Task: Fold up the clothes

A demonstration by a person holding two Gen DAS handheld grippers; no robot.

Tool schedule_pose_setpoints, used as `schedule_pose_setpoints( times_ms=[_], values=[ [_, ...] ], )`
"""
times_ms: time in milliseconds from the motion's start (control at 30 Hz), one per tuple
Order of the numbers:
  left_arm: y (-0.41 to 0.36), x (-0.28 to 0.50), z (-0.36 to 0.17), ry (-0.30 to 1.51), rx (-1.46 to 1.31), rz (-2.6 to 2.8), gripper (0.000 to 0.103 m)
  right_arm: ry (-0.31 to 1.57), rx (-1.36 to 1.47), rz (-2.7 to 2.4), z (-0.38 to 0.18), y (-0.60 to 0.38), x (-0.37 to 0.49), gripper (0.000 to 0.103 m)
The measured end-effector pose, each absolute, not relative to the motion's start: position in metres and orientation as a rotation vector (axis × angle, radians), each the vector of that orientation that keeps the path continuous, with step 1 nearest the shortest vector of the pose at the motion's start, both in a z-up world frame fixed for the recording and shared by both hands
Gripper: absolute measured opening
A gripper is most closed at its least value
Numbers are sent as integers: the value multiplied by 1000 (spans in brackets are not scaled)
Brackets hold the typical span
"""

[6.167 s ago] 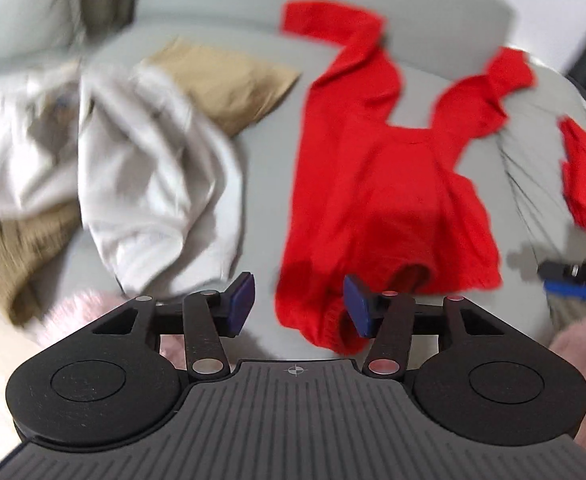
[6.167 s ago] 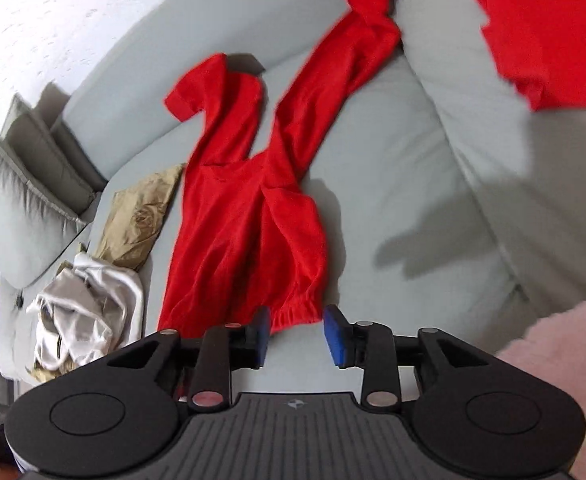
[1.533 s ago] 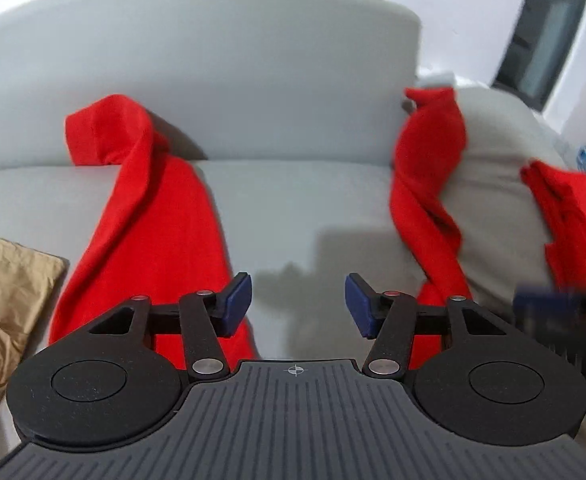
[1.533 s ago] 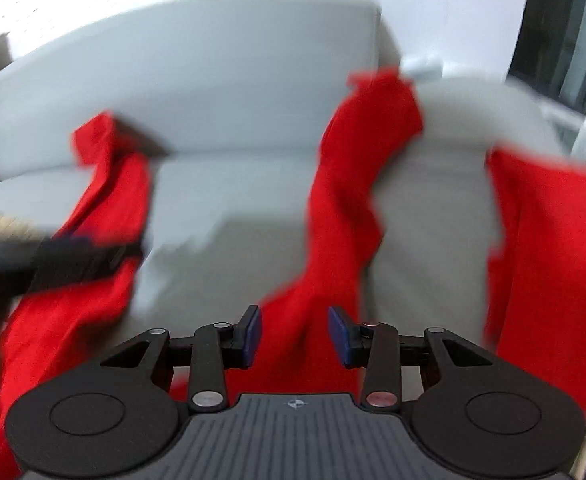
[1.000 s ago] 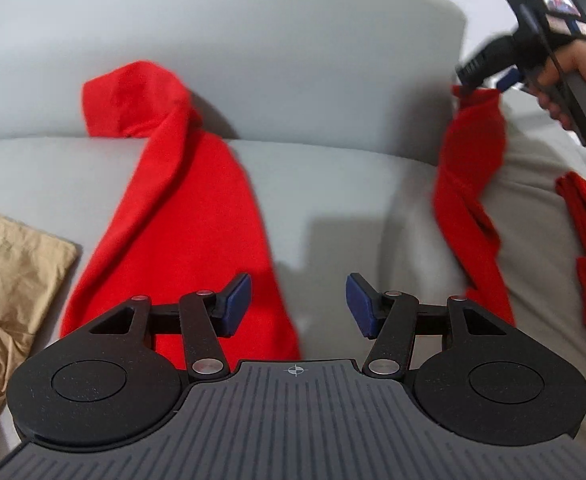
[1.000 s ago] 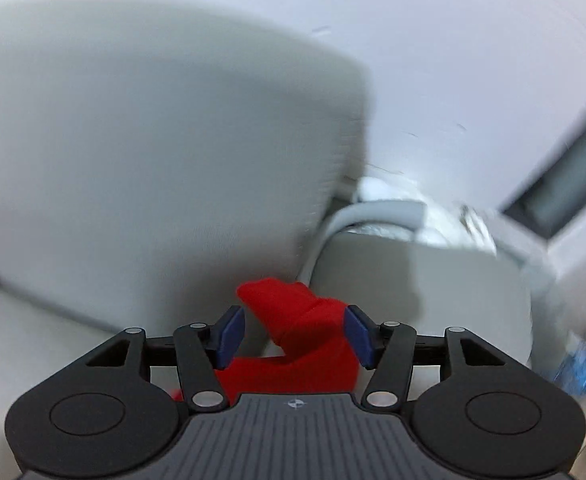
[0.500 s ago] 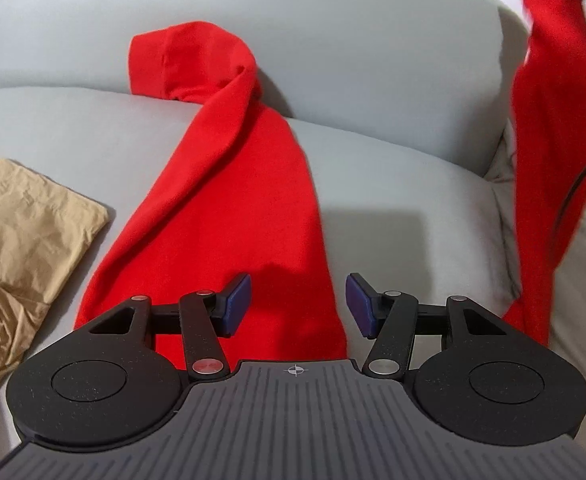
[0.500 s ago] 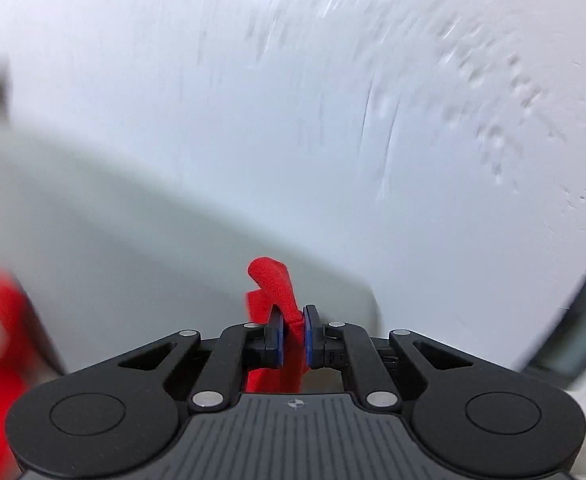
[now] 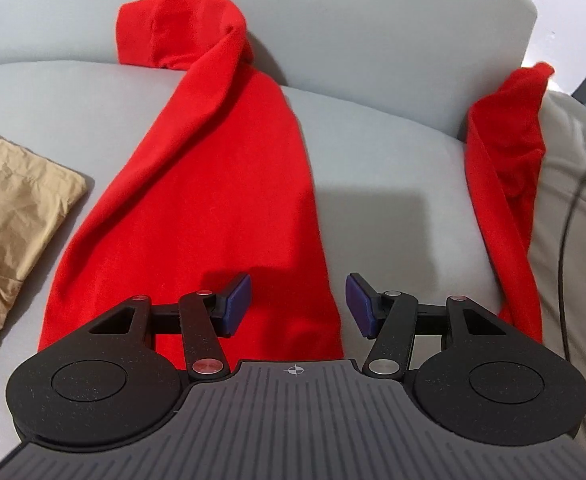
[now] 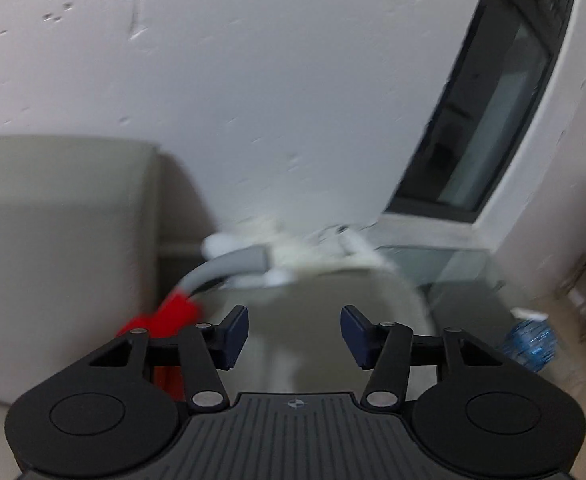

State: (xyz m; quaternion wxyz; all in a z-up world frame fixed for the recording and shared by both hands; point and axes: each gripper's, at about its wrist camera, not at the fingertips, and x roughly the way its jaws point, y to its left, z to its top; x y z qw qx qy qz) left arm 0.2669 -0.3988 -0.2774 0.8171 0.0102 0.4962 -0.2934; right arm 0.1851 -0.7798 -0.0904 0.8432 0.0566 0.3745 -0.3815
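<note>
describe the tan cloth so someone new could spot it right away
Start at the grey sofa seat cushion. At its left edge, beside the bright red knit garment, lies the crumpled tan cotton cloth. It is the only beige, wrinkled piece; everything else lying there is red.

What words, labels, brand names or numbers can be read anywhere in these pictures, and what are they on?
None: no words, numbers or brand names can be read in either view.
Small crosshair mark, no letters: on the left gripper body, near its front edge.
Similar small mark, blurred: on the right gripper body.
Red garment, tan cloth, sofa: no label or print visible.
Blue bottle: too blurred to read.
</note>
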Motion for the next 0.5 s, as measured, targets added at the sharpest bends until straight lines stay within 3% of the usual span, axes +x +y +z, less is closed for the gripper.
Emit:
schedule_pose_setpoints(
  times_ms=[100, 167, 233, 333, 433, 500],
  values=[
    [-398, 269, -279, 1066, 24, -613, 58, 808, 200, -708, -101, -764, 212, 45],
    [-397, 269, -280, 1073, 25, -608, 58, 807, 249, -684, -107, -759, 223, 49],
    [-397, 272, -282, 1077, 24, -602, 58, 792, 307, -738, -115, -757, 239, 60],
    [-398, 275, -285, 1079, 27, -597, 58, 772, 399, -818, -121, -758, 256, 59],
    [-398, 276, -286, 1080, 27, -601, 58, 759, 430, -908, -131, -764, 273, 49],
    [-397, 278, -286, 1081, 24, -603, 58, 794, 365, -949, -137, -764, 282, 9]
  ],
)
